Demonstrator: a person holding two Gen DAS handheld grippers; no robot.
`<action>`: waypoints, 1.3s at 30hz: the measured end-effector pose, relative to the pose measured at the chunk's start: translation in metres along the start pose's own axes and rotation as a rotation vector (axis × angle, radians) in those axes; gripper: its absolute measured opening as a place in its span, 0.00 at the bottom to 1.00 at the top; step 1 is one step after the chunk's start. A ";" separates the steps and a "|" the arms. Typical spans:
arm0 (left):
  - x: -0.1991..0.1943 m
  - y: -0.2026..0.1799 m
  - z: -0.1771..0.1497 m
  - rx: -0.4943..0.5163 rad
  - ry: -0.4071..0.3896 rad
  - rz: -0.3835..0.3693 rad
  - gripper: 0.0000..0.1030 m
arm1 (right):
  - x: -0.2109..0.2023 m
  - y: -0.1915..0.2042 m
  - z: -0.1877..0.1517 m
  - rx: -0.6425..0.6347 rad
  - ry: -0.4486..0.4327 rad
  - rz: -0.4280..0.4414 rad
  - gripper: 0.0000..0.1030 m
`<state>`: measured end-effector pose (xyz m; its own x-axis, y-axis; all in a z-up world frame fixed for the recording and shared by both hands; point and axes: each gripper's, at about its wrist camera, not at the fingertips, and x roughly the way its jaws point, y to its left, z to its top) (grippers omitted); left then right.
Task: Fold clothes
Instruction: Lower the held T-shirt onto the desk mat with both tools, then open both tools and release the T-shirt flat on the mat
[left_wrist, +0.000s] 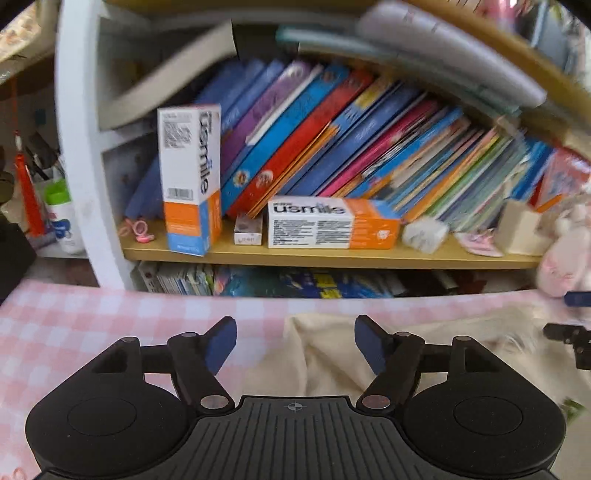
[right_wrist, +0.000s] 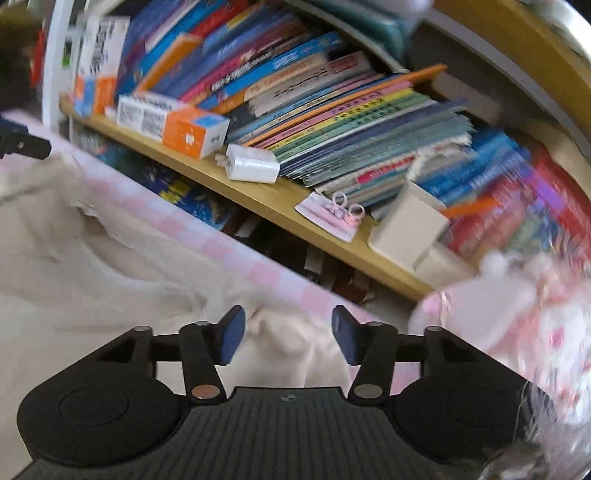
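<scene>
A cream-coloured garment (left_wrist: 369, 350) lies crumpled on the pink checked tablecloth (left_wrist: 92, 332). In the left wrist view my left gripper (left_wrist: 295, 347) is open and empty, its blue pads above the garment's left edge. In the right wrist view the same garment (right_wrist: 92, 266) spreads over the left half of the table. My right gripper (right_wrist: 288, 338) is open and empty, held over a bunched part of the cloth near the table's far edge. The right gripper's tip (left_wrist: 569, 339) shows at the right edge of the left wrist view, and the left gripper's tip (right_wrist: 22, 142) at the left edge of the right wrist view.
A bookshelf (left_wrist: 332, 254) stands just behind the table, packed with leaning books (left_wrist: 332, 140) and two usmile boxes (left_wrist: 192, 177). A white charger (right_wrist: 251, 164) and cream boxes (right_wrist: 410, 225) sit on the shelf. A pink plush toy (right_wrist: 517, 314) lies at the right.
</scene>
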<state>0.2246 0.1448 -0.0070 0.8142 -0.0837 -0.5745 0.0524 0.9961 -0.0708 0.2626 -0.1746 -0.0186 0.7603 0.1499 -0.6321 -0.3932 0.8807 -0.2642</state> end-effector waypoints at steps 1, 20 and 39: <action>-0.012 -0.002 -0.006 0.006 -0.001 -0.010 0.70 | -0.010 -0.003 -0.007 0.022 -0.004 0.019 0.54; -0.161 -0.056 -0.130 0.075 0.130 0.116 0.70 | -0.115 -0.030 -0.131 0.248 0.101 -0.042 0.55; -0.197 -0.036 -0.135 -0.121 0.110 0.208 0.70 | -0.077 -0.106 -0.139 0.260 0.274 -0.109 0.09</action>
<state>-0.0154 0.1220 -0.0015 0.7321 0.1136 -0.6717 -0.1847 0.9822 -0.0352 0.1744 -0.3419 -0.0433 0.6099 -0.0451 -0.7912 -0.1475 0.9745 -0.1693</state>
